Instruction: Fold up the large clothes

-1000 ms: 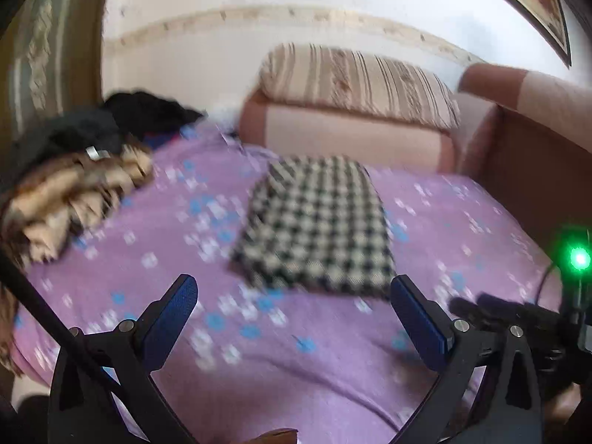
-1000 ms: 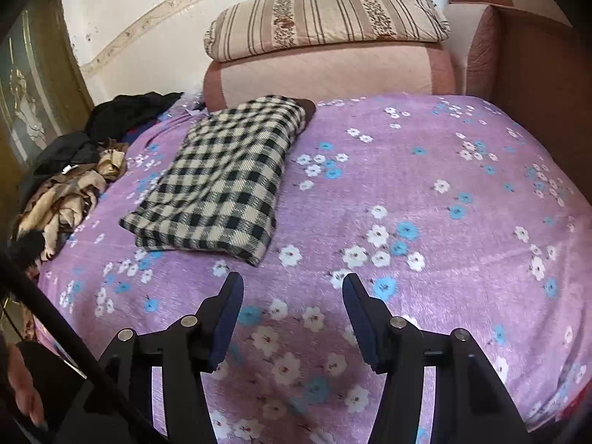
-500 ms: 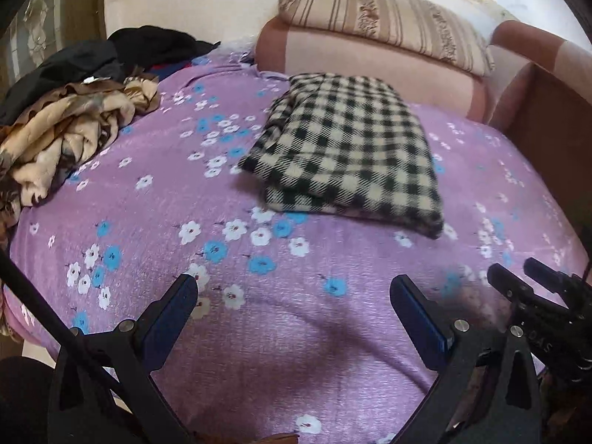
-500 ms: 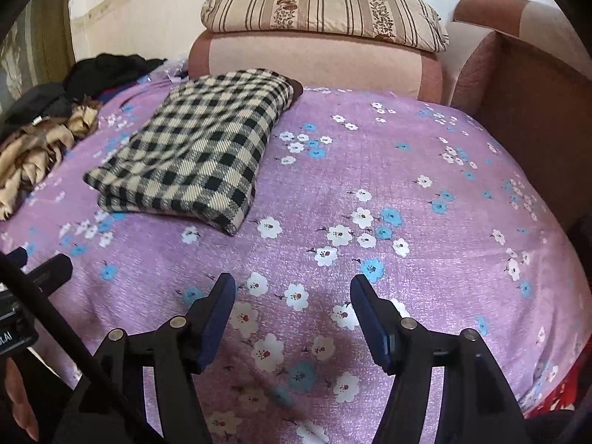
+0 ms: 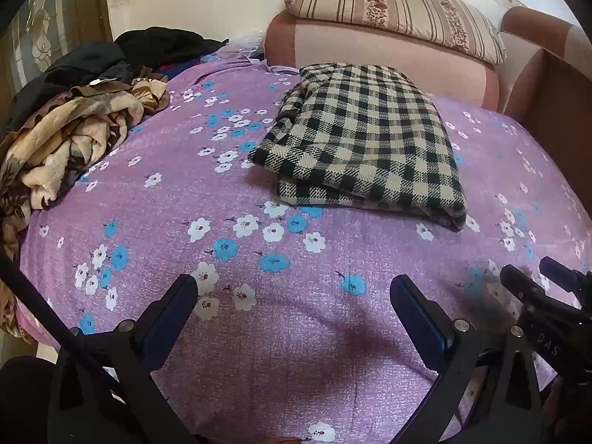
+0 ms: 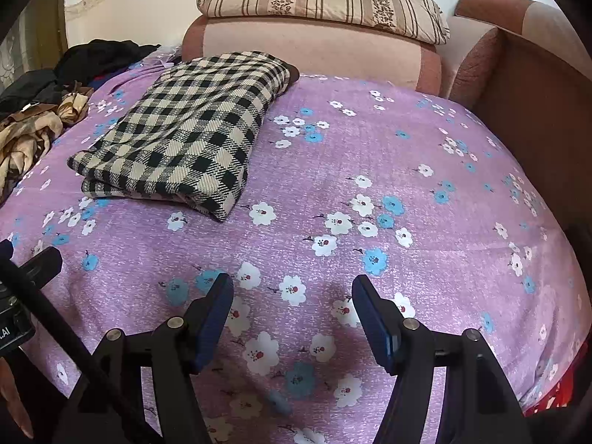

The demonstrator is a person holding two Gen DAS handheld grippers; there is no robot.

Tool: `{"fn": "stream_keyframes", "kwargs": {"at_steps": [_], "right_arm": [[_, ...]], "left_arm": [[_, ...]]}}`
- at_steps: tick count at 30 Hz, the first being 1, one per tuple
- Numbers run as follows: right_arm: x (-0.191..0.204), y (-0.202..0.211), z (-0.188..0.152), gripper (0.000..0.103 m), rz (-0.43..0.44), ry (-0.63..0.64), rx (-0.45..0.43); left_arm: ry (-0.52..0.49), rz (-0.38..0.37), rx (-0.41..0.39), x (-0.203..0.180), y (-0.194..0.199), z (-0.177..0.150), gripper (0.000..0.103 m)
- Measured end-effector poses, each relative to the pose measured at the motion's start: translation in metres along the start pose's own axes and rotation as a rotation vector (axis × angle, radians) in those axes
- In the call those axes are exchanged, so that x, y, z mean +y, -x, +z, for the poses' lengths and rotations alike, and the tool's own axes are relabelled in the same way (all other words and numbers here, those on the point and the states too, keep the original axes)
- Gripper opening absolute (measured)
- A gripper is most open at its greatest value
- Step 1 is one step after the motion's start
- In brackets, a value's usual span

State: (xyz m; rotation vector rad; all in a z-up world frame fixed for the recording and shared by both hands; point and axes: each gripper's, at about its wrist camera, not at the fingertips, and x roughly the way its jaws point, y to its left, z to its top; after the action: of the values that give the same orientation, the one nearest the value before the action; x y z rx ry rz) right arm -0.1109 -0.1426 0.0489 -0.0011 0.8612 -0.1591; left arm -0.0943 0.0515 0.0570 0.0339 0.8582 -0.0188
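Observation:
A folded black-and-cream checked garment lies flat on the purple flowered bedsheet, toward the far side; it also shows in the right wrist view. My left gripper is open and empty, low over the sheet's near part, well short of the garment. My right gripper is open and empty, over the sheet to the right of the garment. The right gripper's body shows at the left view's right edge.
A heap of unfolded beige-brown and black clothes lies at the bed's left edge. A pink bolster with a striped pillow lines the far side. A brown sofa arm bounds the right.
Both grippers have dropped lower and closer to the sheet and tilted down. The right gripper's jaws have opened wider. The garment has not moved.

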Motion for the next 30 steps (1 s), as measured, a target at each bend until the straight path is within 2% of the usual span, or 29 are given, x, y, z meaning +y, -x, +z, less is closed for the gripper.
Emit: {"fn": "stream_keyframes", "kwargs": {"at_steps": [30], "right_arm": [[-0.0005, -0.0023, -0.0024, 0.075, -0.029, 0.021, 0.000]], "left_arm": [[-0.039, -0.035, 0.053, -0.0104, -0.0066, -0.0090, 0.103]]}}
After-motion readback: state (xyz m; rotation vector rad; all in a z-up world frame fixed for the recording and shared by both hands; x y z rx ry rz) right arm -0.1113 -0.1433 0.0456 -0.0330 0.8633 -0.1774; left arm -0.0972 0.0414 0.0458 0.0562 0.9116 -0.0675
